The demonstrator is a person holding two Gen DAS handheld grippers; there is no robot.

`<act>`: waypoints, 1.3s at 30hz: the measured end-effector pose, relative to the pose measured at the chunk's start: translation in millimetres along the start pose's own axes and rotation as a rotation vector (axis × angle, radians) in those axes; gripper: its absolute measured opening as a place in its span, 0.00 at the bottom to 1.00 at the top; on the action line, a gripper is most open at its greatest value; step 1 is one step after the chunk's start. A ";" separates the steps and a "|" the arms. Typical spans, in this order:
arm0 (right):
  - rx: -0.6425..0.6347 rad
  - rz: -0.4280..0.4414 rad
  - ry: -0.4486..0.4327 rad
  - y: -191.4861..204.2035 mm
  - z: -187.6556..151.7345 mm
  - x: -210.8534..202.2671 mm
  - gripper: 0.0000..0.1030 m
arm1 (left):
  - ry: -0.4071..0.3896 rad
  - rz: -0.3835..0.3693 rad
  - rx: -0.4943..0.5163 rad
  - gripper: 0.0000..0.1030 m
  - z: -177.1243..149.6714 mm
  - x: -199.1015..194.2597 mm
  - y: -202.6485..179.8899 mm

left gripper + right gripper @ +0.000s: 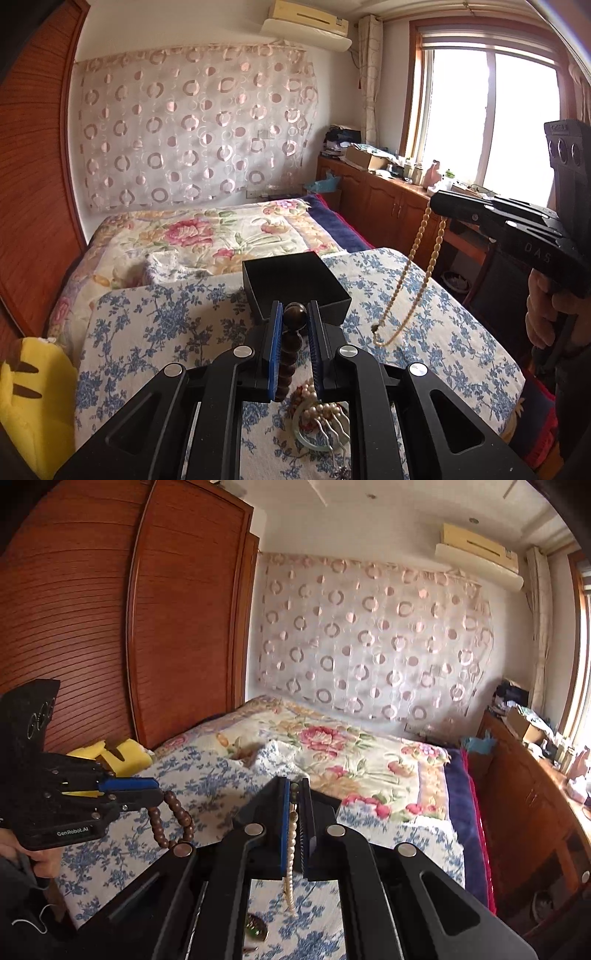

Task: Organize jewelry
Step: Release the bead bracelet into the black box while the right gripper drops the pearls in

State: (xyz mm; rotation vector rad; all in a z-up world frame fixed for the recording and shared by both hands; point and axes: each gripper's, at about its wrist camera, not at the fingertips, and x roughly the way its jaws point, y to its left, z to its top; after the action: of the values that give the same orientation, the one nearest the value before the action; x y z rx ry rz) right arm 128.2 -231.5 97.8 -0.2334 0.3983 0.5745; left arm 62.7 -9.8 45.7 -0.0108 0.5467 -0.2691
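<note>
Left wrist view: the left gripper [295, 314] is clamped on a dark wooden bead bracelet [291, 343], held above a blue-flowered tablecloth [155, 325]. An open black box [295, 284] sits just ahead, near the table's far edge, where a floral bed [207, 232] begins. At right, the right gripper [439, 206] pinches a cream bead necklace [410, 269] (hanging free, its lower end near the cloth). Pearl pieces and a hair comb [332, 428] lie below the fingers.
</note>
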 end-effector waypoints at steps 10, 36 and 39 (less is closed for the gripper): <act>-0.027 0.003 -0.033 -16.7 37.3 22.1 0.05 | 0.000 0.009 0.018 0.12 26.1 23.3 3.3; 0.017 0.102 0.220 -35.4 -13.9 155.2 0.06 | 0.096 -0.018 0.006 0.12 57.9 121.4 16.3; 0.028 0.099 0.229 -38.8 -16.4 155.5 0.06 | 0.111 -0.017 0.010 0.12 59.3 132.5 16.0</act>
State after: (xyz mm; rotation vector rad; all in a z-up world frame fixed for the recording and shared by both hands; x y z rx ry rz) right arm 264.6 -193.8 20.7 -0.2544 0.6415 0.6414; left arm 205.9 -31.9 27.2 0.0089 0.6554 -0.2903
